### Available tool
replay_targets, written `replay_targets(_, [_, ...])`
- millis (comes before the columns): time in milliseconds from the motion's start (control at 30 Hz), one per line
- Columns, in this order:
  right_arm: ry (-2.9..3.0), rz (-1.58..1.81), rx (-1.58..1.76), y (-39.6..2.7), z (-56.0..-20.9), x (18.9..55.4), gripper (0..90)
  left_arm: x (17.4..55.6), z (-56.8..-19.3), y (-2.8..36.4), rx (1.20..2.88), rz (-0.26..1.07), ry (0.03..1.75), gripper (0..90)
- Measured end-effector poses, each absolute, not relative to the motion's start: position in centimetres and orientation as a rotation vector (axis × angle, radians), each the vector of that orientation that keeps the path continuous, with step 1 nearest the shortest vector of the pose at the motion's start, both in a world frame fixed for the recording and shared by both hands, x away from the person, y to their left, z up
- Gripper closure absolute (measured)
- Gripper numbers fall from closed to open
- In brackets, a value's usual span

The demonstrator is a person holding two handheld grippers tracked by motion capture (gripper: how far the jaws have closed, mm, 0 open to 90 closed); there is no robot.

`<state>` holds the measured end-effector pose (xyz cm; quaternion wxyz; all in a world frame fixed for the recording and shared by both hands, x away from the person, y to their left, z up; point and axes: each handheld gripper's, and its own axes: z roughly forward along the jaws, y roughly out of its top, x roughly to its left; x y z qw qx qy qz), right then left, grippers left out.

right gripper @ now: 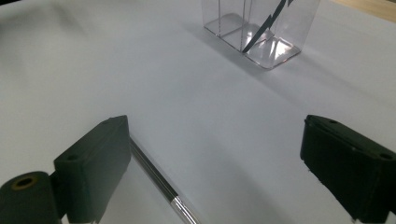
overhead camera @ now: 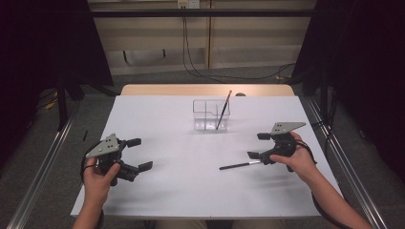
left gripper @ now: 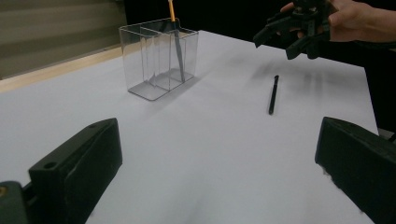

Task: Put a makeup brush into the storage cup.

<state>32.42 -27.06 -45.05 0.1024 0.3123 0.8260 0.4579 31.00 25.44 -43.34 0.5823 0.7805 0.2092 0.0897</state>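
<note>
Two grippers low at the near edge, both wide open and holding nothing. Left gripper (overhead camera: 135,154) at about eight o'clock on the white surface (overhead camera: 167,191), parked well clear of everything, probably just waiting its turn. Right gripper (overhead camera: 258,145) at about four o'clock, tilted down over the silver end of a loose black pen (overhead camera: 239,165); in the right gripper view, pen (right gripper: 156,179) lying flat beside the left-hand jaw, partly under it, not yet squeezed. Likely a pick-up being lined up, jaws set across the shaft so a close would catch it near the end.

Pen flat on the surface, tip toward nine o'clock, well apart from the clear holder (overhead camera: 211,115); same pen seen end-on in the left gripper view (left gripper: 273,94), with the right gripper (left gripper: 289,35) above it.

Farther out, toward twelve o'clock, clear holder with inner dividers standing upright. One pencil (overhead camera: 223,110) already leaning in its right-hand compartment, orange end up. Probably the place meant for the loose pen too. Beyond it, a bare strip of wooden table edge (overhead camera: 157,89).
</note>
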Motion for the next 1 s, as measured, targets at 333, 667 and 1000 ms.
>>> replay_targets(333, [2.572, 1.200, 0.843, -26.3, -45.3, 32.5, 16.3, 31.0, -43.4, 25.5, 1.823, 0.210, 0.493, 0.7])
replay_targets(667, [2.674, 1.097, 0.786, -26.0, -45.6, 32.5, 28.1, 31.0, -43.4, 25.4, 1.823, 0.206, 0.492, 0.7])
replay_targets(1000, [2.741, 0.967, 0.757, -26.0, -46.0, 32.6, 35.3, 31.1, -43.5, 25.2, 1.828, 0.195, 0.493, 0.7])
